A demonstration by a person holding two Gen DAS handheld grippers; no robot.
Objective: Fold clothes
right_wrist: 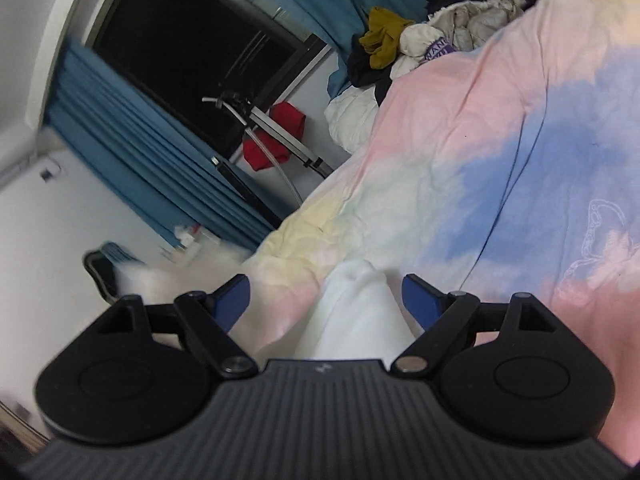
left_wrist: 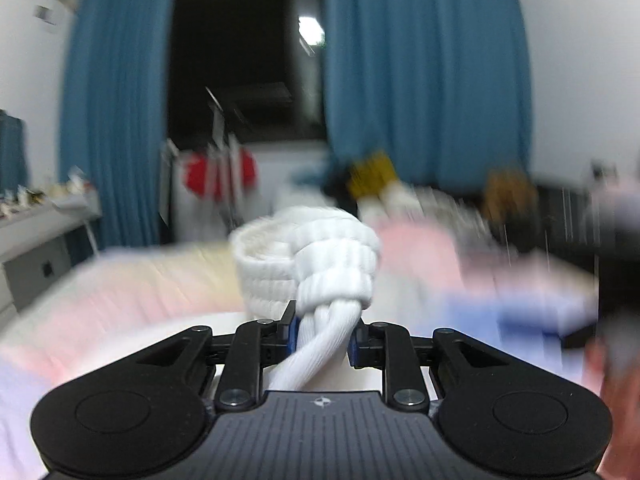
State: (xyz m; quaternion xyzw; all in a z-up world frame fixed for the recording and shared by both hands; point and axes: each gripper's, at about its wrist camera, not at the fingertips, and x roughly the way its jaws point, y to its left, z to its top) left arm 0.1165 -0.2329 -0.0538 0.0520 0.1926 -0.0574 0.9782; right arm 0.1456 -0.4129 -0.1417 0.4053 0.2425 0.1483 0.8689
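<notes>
Left wrist view shows the left gripper [left_wrist: 323,334] clamped narrowly on a white ribbed garment [left_wrist: 316,256], whose bunched, twisted folds bulge up at 12 o'clock from the blue pads [left_wrist: 293,330] and hide part of the room behind. Around it lies a pastel bedspread [left_wrist: 120,280], blurred, with teal curtains [left_wrist: 424,80] flanking a dark window [left_wrist: 240,52]; a red cloth [left_wrist: 200,174] hangs on a rack at 10 o'clock, and a mustard garment [left_wrist: 372,178] sits at 1 o'clock. In the right wrist view, the right gripper [right_wrist: 326,300] stands wide, its pads apart on either side of a white fabric fold [right_wrist: 356,312] without pressing it. A heap of unfolded clothes [right_wrist: 432,36] lies at 1 o'clock, well apart.
</notes>
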